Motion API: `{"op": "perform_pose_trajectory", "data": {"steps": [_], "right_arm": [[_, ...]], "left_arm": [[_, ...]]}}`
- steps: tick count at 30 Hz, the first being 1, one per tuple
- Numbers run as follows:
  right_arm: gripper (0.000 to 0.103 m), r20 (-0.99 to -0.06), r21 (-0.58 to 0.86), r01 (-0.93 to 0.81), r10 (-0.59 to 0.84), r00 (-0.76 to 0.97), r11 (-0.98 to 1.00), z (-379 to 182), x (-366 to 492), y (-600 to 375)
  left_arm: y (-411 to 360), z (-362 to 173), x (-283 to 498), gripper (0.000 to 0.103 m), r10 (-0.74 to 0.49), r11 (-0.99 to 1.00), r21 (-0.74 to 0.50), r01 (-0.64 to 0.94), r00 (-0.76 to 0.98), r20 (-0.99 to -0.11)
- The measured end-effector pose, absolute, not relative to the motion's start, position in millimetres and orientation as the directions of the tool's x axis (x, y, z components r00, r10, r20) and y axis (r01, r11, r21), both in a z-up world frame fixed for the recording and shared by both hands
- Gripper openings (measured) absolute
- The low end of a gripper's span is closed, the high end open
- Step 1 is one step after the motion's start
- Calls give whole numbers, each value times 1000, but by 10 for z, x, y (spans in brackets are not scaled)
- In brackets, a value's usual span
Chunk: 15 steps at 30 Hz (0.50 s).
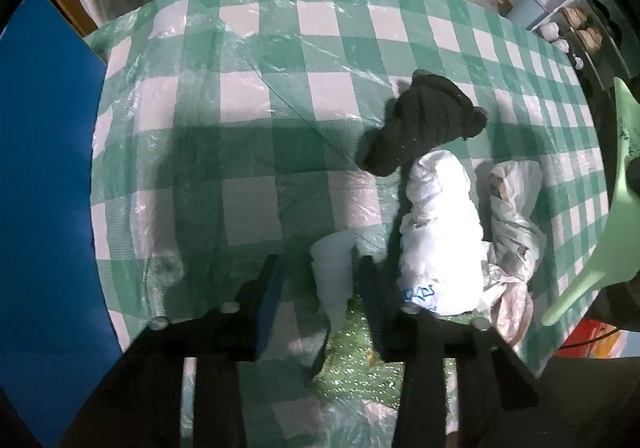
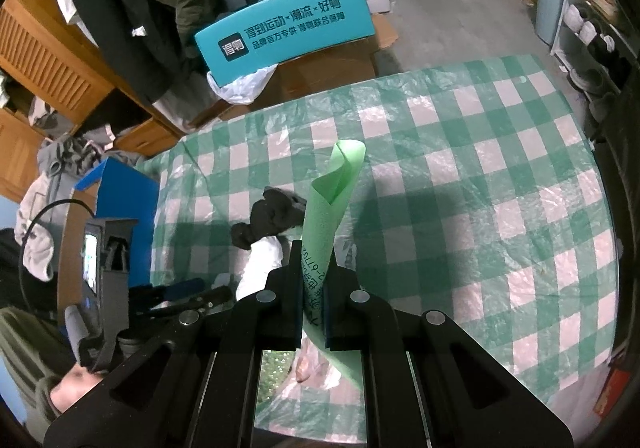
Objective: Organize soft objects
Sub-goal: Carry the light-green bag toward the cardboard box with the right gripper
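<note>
Surface: green-and-white checked tablecloth [image 1: 248,96] under a clear, wrinkled, glossy plastic film; taken as landmark.
Black item: dark knitted cloth rolled into a lumpy bundle [image 1: 424,124], matte, lying on the cloth right of centre.
White item: crinkled white plastic bag twisted into a fat roll [image 1: 440,236], blue print at its near end, touching the black bundle's near end.
Third item: translucent greyish plastic bag [image 1: 516,216], loosely crumpled, just beside the white roll on its right.
Left gripper [image 1: 320,272]: points down over the tablecloth's near part; jaws part-spread with a small pale, semi-clear plastic wad [image 1: 334,272] between them; whether the pads press it, cannot tell.
Right gripper [image 2: 314,288]: jaws pinching a light green foam sheet rolled into a tube [image 2: 332,204], smooth, black print low on it, standing up above the tablecloth.
</note>
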State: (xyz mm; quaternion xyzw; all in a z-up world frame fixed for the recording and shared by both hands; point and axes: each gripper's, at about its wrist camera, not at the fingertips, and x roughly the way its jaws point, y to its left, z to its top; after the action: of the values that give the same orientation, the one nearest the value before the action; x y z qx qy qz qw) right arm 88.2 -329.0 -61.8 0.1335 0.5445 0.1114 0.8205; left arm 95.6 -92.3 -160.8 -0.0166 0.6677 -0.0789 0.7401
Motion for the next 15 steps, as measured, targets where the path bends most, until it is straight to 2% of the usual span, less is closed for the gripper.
{"op": "perform_pose_trajectory", "data": {"steps": [2,9,15], "right_arm": [[6,-864,341,-37,329,382,939,-619,880,-3288],[6,-860,341,-54,335,384,938,-579,864,-3230],[6,-855,335,-83,340,393,939,-489,836,-3140]], "left_arm": [[-925,-1645,962,17,-186,980,-179,90,73,-980],[-1026,-1637,925,14,-165,981,-154,120,89,-982],[-1008,-1418,830,13,-144,983,-127,135,127,-981]]}}
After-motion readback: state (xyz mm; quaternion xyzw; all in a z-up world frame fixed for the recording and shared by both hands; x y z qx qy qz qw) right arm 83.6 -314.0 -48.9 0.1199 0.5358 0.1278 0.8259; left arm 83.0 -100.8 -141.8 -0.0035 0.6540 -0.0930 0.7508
